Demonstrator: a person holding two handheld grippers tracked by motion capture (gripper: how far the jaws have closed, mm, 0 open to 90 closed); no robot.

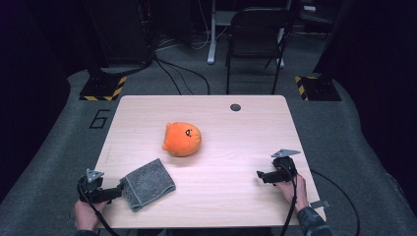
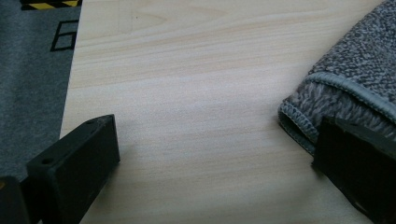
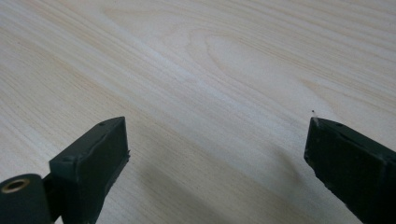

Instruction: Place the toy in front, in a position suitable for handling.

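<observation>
High view: grey cloth at seven o'clock on table, left claw spread wide beside its edge, right claw spread over bare wood; best slid low under the hem before pinching.

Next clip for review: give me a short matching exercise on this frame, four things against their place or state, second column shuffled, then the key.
Things:
1. grey cloth
2. orange plush toy
3. left gripper
4. right gripper

Places or states:
A. open over bare wood near the table's right edge
B. near the middle of the table
C. folded, at the front left of the table
D. open, one jaw at the cloth's edge

Pairs: 1-C, 2-B, 3-D, 4-A
</observation>
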